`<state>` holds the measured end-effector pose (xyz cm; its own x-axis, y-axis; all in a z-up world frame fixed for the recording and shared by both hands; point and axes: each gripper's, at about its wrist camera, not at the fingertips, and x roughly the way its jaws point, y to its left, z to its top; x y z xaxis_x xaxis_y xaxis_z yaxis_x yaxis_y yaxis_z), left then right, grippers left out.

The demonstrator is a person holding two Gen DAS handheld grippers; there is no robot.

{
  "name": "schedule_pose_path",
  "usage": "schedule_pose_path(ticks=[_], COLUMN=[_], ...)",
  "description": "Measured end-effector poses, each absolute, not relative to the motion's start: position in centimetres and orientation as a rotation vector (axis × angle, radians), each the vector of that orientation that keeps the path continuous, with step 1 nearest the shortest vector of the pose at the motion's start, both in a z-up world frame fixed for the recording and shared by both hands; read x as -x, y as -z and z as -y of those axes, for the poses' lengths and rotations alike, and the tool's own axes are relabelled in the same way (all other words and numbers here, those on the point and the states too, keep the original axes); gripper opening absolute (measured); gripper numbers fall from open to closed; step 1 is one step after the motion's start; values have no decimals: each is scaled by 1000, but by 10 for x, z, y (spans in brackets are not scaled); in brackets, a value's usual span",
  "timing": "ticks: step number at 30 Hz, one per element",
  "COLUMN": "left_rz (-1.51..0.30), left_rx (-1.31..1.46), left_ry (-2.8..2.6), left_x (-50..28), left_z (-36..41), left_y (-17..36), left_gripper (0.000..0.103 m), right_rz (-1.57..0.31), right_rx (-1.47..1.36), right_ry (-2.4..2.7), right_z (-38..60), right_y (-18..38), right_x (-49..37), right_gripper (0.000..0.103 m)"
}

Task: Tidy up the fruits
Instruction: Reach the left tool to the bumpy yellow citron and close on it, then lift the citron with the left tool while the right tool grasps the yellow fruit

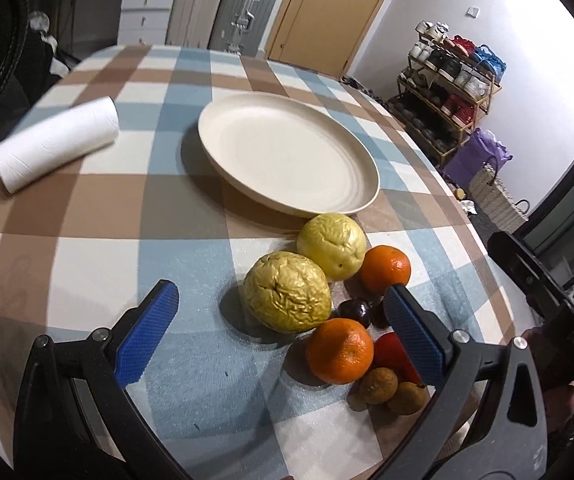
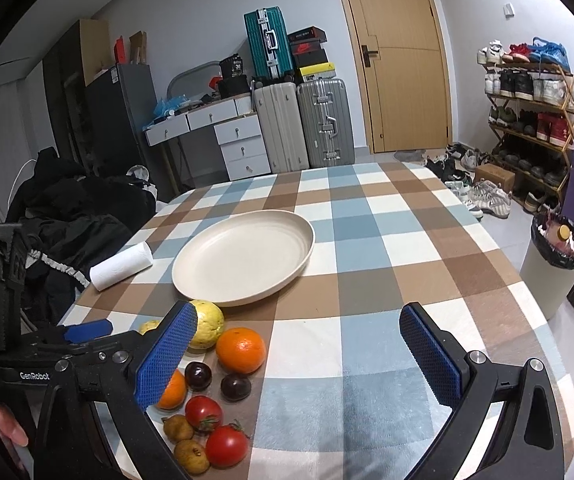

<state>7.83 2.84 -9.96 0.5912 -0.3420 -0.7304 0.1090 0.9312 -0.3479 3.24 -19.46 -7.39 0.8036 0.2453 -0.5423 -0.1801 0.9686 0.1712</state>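
A cream plate (image 1: 287, 152) (image 2: 243, 256) sits bare mid-table. In front of it lies a cluster of fruit: a wrinkled yellow fruit (image 1: 287, 292), a smoother yellow one (image 1: 333, 244) (image 2: 207, 324), two oranges (image 1: 385, 268) (image 1: 341, 350), dark plums (image 2: 198, 376), red tomatoes (image 2: 226, 444) and small brown fruits (image 2: 191, 456). My left gripper (image 1: 281, 294) is open, its fingers straddling the wrinkled fruit from the near side without touching it. My right gripper (image 2: 299, 312) is open over bare cloth just right of the cluster. Its left finger (image 2: 167, 356) hides part of one orange.
A white paper roll (image 1: 55, 144) (image 2: 121, 266) lies at the table's left edge. The checked tablecloth (image 2: 387, 240) stretches right of the plate. Off the table are dark clothes (image 2: 67, 208) on the left and a lined bin (image 2: 555, 256) on the right.
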Motion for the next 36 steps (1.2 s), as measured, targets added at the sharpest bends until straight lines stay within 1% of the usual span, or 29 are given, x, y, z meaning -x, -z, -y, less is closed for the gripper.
schedule_pose_path(ticks=[2, 6, 8, 9, 11, 13, 14, 15, 16, 23, 28, 36], left_rz=[-916, -946, -961, -967, -966, -973, -980, -975, -981, -960, -931, -874], left_rx=[298, 338, 354, 369, 397, 420, 431, 439, 455, 468, 454, 454], left_ry=[273, 307, 323, 338, 357, 379, 383, 386, 400, 401, 401, 364], left_x=[-84, -91, -96, -97, -98, -103, -105, -104, -107, -109, -102, -92], left_z=[-31, -33, -33, -35, -37, -38, -39, -41, -42, -47, -50, -80], left_y=[105, 113, 117, 118, 120, 122, 124, 125, 126, 128, 120, 106], left_gripper=[101, 87, 83, 78, 74, 61, 58, 52, 48, 47, 47, 47], right_rz=[-604, -614, -617, -619, -624, -626, -627, -628, -629, -642, -645, -699], right_rx=[-115, -117, -119, -119, -119, -119, -117, -117, -116, -111, -120, -118], right_ry=[-228, -228, -228, -229, -230, -231, -232, -233, -233, -256, -314, -457], right_z=[195, 195, 196, 196, 195, 194, 194, 194, 193, 188, 181, 150], right_y=[78, 83, 85, 86, 87, 88, 88, 88, 89, 89, 87, 86], right_x=[-37, -44, -47, -48, -51, -51, -52, -51, -52, -54, -57, -74], right_gripper=[103, 103, 103, 103, 103, 103, 103, 103, 103, 103, 103, 103])
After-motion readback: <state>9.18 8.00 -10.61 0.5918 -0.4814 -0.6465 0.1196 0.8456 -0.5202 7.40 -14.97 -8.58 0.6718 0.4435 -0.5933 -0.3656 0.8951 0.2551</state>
